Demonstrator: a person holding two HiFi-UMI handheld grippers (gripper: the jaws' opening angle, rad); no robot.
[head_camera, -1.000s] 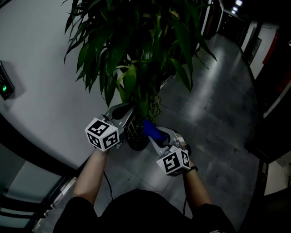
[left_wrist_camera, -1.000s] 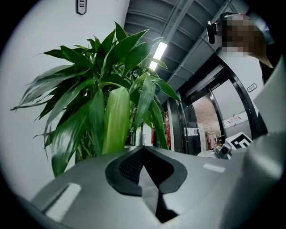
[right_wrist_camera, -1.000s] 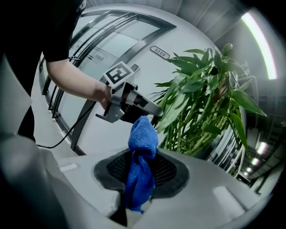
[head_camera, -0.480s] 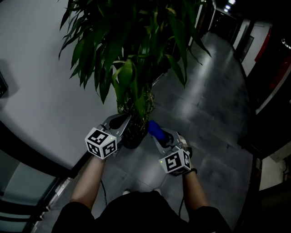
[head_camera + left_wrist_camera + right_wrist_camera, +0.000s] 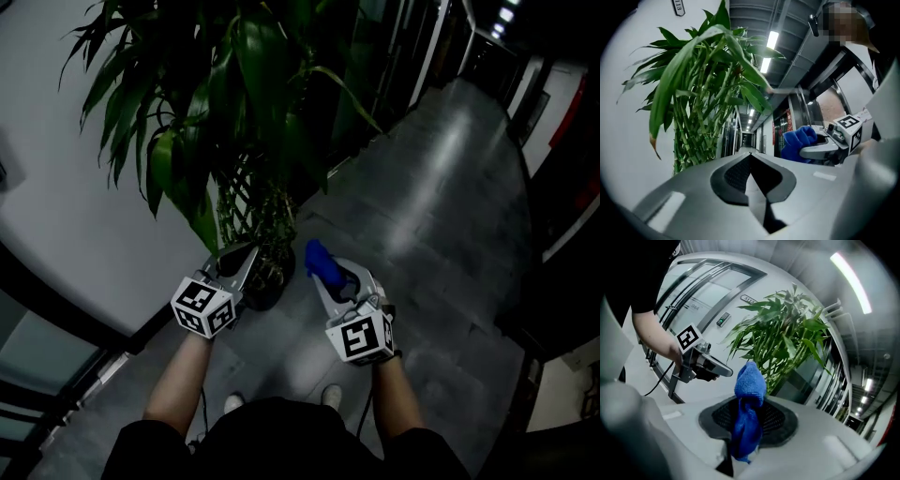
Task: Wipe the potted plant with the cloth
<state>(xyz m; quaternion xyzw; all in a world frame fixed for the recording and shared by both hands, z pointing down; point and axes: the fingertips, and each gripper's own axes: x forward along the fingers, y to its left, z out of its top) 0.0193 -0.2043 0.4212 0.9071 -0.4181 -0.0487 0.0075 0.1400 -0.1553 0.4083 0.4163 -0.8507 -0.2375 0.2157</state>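
A tall potted plant [image 5: 234,103] with long green leaves and bamboo-like stems stands against the white wall, its dark pot [image 5: 265,286] on the floor. My right gripper [image 5: 319,267] is shut on a blue cloth [image 5: 319,261], which sticks up from the jaws [image 5: 749,404], a little right of the pot. My left gripper [image 5: 242,258] is shut with nothing in it, its tip close to the pot's rim and the lower stems [image 5: 693,136]. In the left gripper view the blue cloth [image 5: 799,143] shows at the right.
A curved white wall [image 5: 84,234] runs behind the plant on the left. Grey tiled floor [image 5: 441,206] stretches into a corridor at the upper right. The person's shoes [image 5: 281,401] stand just below the grippers. Glass panels [image 5: 806,380] lie behind the plant.
The head view has tilted and pulled back, so the plant now sits higher and further left. Both grippers have come slightly lower and away from the leaves; the cloth stays held.
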